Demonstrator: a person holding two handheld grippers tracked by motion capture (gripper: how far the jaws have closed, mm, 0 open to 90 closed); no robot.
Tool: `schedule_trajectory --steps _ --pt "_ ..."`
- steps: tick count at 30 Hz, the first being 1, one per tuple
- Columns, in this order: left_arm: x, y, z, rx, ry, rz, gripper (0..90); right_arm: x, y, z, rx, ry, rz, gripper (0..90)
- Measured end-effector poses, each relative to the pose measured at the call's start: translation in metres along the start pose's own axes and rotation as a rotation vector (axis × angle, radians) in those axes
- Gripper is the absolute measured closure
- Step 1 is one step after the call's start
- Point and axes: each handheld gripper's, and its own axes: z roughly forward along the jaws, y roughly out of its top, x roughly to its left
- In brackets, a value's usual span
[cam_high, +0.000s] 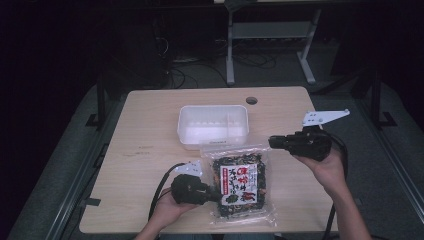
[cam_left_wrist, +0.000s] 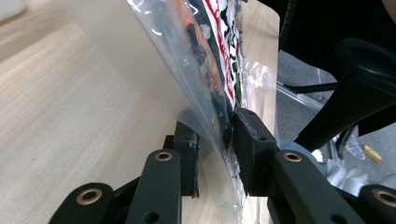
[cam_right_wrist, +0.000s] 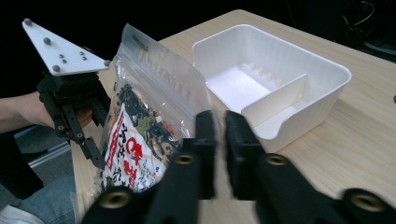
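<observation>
Wood table (cam_high: 150, 150) bears bag (cam_high: 239, 182); dark room.

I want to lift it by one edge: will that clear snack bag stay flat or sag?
The snack bag is thin film with loose dried bits, so it probably flexes and sags. Its glossy plastic may slip between the left gripper pads. It looks light for its size.

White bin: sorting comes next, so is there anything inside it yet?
No, the white bin stands empty on both sides of its divider.
</observation>
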Motion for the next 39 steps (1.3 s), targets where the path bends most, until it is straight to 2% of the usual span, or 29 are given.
schedule_trajectory --steps 1,3,5,7,8,9,11,13,15,18,19,22,23,27,31,32,33,37,39 --pt "-0.001 0.000 0.000 0.001 0.001 0.000 71.6 -0.001 -0.001 0.001 0.003 0.005 0.001 67.2" --pt "-0.001 0.001 0.000 0.005 0.006 0.012 71.6 -0.005 -0.005 0.004 0.026 0.026 0.013 53.7" --pt "-0.002 0.001 0.000 0.004 0.011 0.018 71.6 -0.009 -0.009 0.008 0.047 0.049 0.037 45.1" --pt "-0.002 0.001 0.000 0.004 0.011 0.019 71.6 -0.013 -0.014 0.013 0.053 0.095 0.056 42.3" --pt "-0.002 0.001 0.000 0.006 0.011 0.019 71.6 -0.014 -0.019 0.019 0.055 0.137 0.067 40.2" --pt "-0.002 0.001 0.000 0.006 0.011 0.019 71.6 -0.014 -0.019 0.019 0.055 0.137 0.067 40.2" --pt "-0.002 0.001 0.000 0.005 0.012 0.021 71.6 -0.014 -0.021 0.024 0.057 0.179 0.072 40.2" --pt "-0.003 0.001 0.000 0.006 0.012 0.025 71.6 -0.012 -0.022 0.030 0.077 0.200 0.064 40.1" --pt "-0.003 0.002 0.000 0.007 0.012 0.028 71.6 -0.007 -0.022 0.040 0.129 0.232 0.045 40.9" --pt "-0.002 0.002 0.000 0.007 0.011 0.029 71.6 -0.005 -0.023 0.047 0.158 0.243 0.033 42.3" --pt "-0.002 0.002 -0.001 0.007 0.011 0.029 71.6 -0.004 -0.023 0.051 0.173 0.264 0.033 47.1" --pt "-0.002 0.002 -0.001 0.009 0.010 0.033 71.5 -0.002 -0.023 0.055 0.189 0.279 0.021 53.5" --pt "-0.002 0.002 -0.001 0.008 0.008 0.033 71.4 0.000 -0.023 0.058 0.202 0.298 0.008 60.9" --pt "-0.002 0.001 -0.002 0.004 0.016 0.033 70.3 -0.001 -0.022 0.057 0.190 0.323 0.016 64.8" --pt "-0.001 0.001 -0.004 -0.004 0.047 0.033 63.1 -0.001 -0.021 0.052 0.166 0.363 0.025 69.7" --pt "0.000 0.000 -0.005 0.003 0.050 0.035 61.1 -0.001 -0.021 0.051 0.162 0.372 0.027 70.8" --pt "0.000 -0.001 -0.006 0.015 0.071 0.043 58.1 0.001 -0.020 0.047 0.148 0.391 0.027 72.5" --pt "0.001 -0.002 -0.008 0.022 0.082 0.042 54.5 0.002 -0.019 0.041 0.121 0.394 0.026 74.8" --pt "0.000 -0.003 -0.010 0.025 0.099 0.044 52.8 0.003 -0.017 0.035 0.105 0.376 0.023 75.3"
